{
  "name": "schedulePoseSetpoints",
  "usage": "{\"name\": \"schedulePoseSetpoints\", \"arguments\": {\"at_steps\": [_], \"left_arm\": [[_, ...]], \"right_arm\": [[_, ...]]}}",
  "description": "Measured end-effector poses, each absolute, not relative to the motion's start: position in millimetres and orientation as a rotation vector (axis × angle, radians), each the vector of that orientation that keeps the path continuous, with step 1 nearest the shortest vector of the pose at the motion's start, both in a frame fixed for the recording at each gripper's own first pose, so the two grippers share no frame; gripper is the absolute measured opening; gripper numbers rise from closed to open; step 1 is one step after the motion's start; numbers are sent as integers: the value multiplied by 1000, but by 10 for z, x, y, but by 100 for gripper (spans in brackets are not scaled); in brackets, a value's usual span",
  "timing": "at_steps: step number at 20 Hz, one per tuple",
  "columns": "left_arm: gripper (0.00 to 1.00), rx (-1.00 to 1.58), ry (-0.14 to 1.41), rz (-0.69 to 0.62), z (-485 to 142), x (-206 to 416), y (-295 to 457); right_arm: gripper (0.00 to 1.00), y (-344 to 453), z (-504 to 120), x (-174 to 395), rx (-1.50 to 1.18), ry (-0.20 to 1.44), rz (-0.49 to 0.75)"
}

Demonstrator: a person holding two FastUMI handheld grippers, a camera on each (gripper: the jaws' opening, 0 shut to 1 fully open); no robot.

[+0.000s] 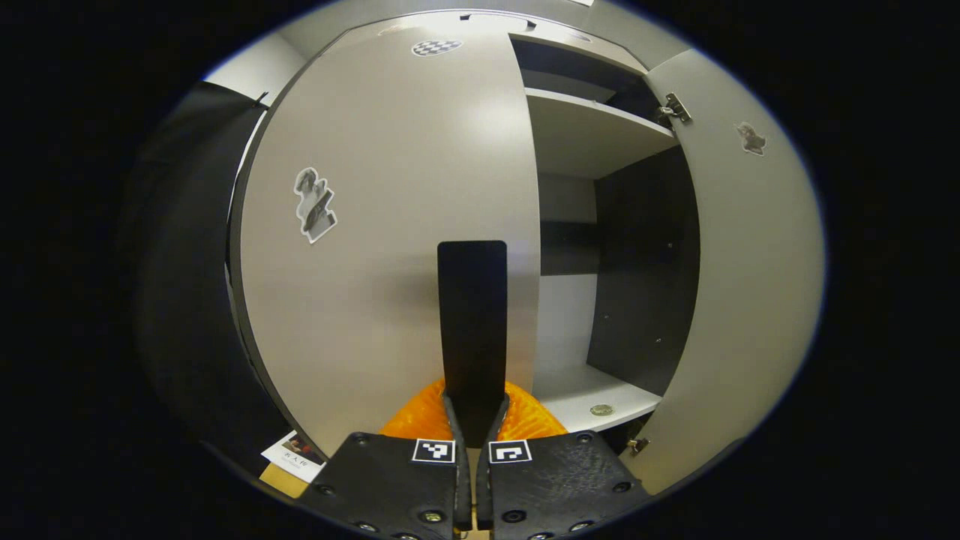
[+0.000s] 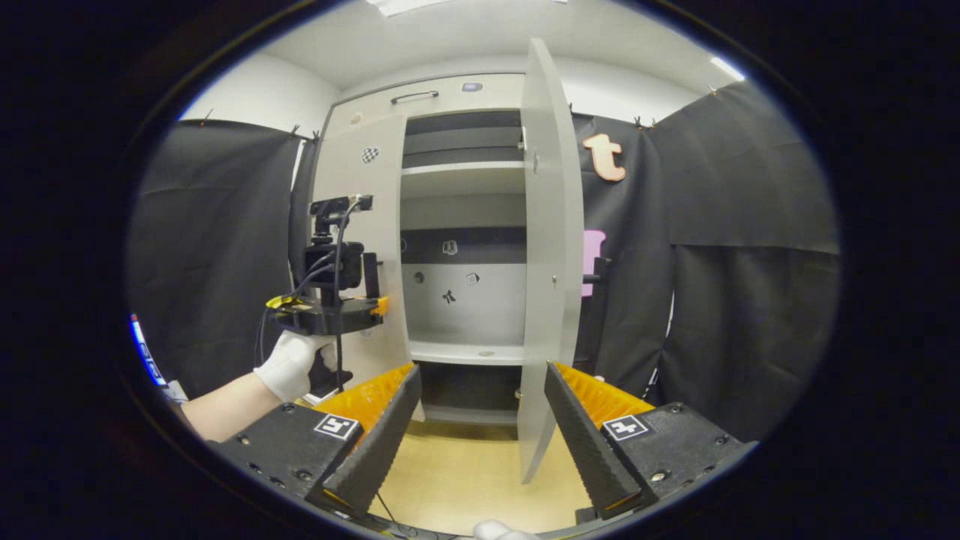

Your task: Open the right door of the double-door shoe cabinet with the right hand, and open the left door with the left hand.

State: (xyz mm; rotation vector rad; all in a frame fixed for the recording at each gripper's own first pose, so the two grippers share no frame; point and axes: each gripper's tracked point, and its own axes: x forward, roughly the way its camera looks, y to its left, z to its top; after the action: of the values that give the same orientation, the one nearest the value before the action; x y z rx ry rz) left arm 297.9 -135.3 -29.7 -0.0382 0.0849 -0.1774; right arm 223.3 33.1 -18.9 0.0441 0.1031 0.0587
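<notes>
The grey left door (image 1: 390, 225) of the shoe cabinet faces me with a sticker on it and looks closed or barely ajar. Its black handle (image 1: 472, 315) stands upright, and my left gripper (image 1: 475, 409) is shut on the handle's lower end. The right door (image 1: 750, 285) is swung wide open, baring the shelves (image 1: 585, 135). In the right gripper view that right door (image 2: 551, 262) stands edge-on, and my right gripper (image 2: 480, 435) is open and empty, back from the cabinet. A gloved hand (image 2: 289, 364) holds the left gripper (image 2: 330, 300) against the left door (image 2: 379, 172).
Black cloth walls (image 2: 750, 262) hang on both sides of the cabinet. The yellow floor (image 2: 465, 472) lies between me and the cabinet. A small round disc (image 1: 601, 410) lies on the lower shelf. A paper card (image 1: 292, 454) sits low at the left.
</notes>
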Motion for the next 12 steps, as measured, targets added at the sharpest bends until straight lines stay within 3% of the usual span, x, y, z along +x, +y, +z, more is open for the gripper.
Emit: {"name": "schedulePoseSetpoints", "arguments": {"at_steps": [12], "left_arm": [[2,-64,75,-255,-314,2316,-1022]], "right_arm": [[100,508,-113,2008,47,39,54]]}}
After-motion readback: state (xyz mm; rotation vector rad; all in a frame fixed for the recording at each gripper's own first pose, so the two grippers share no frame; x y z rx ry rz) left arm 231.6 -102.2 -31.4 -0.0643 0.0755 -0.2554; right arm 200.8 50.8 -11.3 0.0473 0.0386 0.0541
